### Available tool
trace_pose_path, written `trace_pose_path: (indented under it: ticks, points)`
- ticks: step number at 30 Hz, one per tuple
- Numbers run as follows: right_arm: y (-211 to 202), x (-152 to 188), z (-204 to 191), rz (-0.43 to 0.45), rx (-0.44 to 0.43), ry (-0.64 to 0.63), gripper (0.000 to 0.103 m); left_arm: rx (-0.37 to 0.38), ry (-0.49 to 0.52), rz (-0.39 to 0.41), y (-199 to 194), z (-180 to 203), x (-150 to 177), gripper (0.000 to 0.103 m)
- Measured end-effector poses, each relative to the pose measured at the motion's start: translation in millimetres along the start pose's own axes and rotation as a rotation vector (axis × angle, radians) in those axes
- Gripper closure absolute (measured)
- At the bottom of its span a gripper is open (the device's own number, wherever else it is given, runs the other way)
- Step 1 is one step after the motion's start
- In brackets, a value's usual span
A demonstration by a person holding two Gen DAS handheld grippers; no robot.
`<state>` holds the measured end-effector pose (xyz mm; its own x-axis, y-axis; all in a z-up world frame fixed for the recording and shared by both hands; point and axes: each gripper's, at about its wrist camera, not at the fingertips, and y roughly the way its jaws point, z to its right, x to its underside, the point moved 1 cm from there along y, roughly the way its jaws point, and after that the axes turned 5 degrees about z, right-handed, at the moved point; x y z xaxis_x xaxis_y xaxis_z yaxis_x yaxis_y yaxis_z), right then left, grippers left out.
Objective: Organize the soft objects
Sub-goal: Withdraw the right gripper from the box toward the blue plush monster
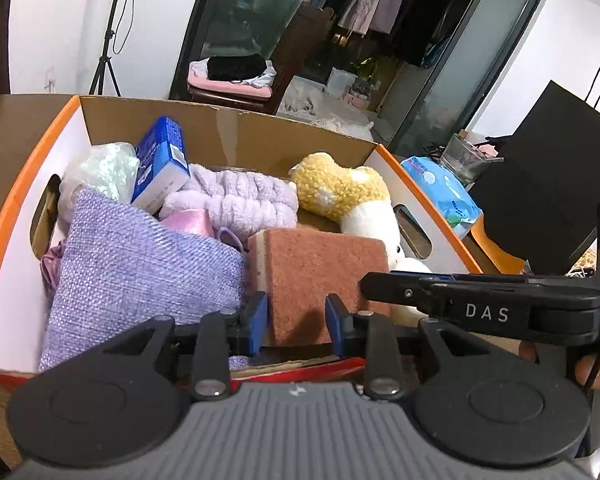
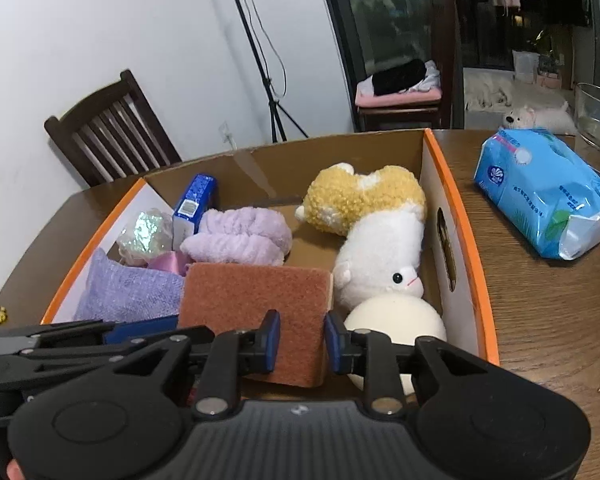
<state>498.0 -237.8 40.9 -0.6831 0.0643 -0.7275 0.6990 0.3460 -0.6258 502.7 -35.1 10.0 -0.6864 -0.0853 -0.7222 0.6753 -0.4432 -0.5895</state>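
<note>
Both grippers hover over the near edge of the cardboard box [image 2: 452, 216], seemingly to tuck the brown scouring sponge [image 2: 252, 300] flat among the soft things; the left gripper [image 1: 296, 322] and right gripper [image 2: 302, 340] each stand parted around its near edge, though whether the pads actually pinch it I cannot tell; inside I count one sponge, one plush toy [image 2: 376, 236], one lilac headband [image 2: 240, 236], one purple cloth pouch [image 2: 128, 292], one cream ball [image 2: 396, 320], one blue carton [image 2: 194, 204], while one tissue pack [image 2: 548, 196] lies outside on the table [image 2: 548, 320]
</note>
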Motion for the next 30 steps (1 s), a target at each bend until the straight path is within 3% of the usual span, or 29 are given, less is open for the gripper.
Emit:
trace_pose_path:
  ticks: [2, 4, 5, 6, 8, 12, 19, 21, 24, 30]
  points:
    - [-4.1, -1.7, -3.2, -0.022, 0.011, -0.012, 0.078, 0.017, -0.004, -0.018, -0.7, 3.9, -1.4, 0.063]
    - [-3.9, -3.5, -4.4, -0.033, 0.017, -0.025, 0.077, 0.019, 0.007, -0.018, -4.2, 6.4, -0.5, 0.061]
    - [-5.0, -4.1, -4.3, -0.036, 0.019, -0.029, 0.074, 0.012, 0.007, -0.016, -5.6, 9.0, -2.0, 0.061]
    - [-6.9, -4.1, -4.1, -0.038, 0.02, -0.029, 0.063, 0.005, 0.009, -0.015, -8.8, 10.2, -2.2, 0.061]
    - [-14.7, -6.4, -1.4, -0.022, 0.026, -0.03, 0.056, -0.008, 0.02, 0.015, -23.3, 13.4, -4.1, 0.057]
    - [-49.4, -11.1, -3.4, 0.041, 0.034, -0.046, 0.052, -0.046, 0.057, 0.089, -64.1, 23.0, -13.0, 0.051]
    - [-129.1, -6.9, -14.7, 0.21, 0.045, -0.102, 0.044, -0.116, 0.148, 0.258, -141.9, 45.0, -3.1, 0.032]
    - [-152.1, 4.0, -19.6, 0.294, 0.03, -0.131, 0.035, -0.133, 0.177, 0.318, -159.8, 52.6, 10.3, 0.021]
    - [-180.2, 25.2, -25.0, 0.408, 0.017, -0.157, 0.031, -0.153, 0.193, 0.399, -184.6, 60.9, 30.4, 0.02]
    - [-209.8, 62.6, -31.4, 0.5, 0.013, -0.19, 0.03, -0.192, 0.219, 0.486, -218.8, 74.3, 67.4, 0.016]
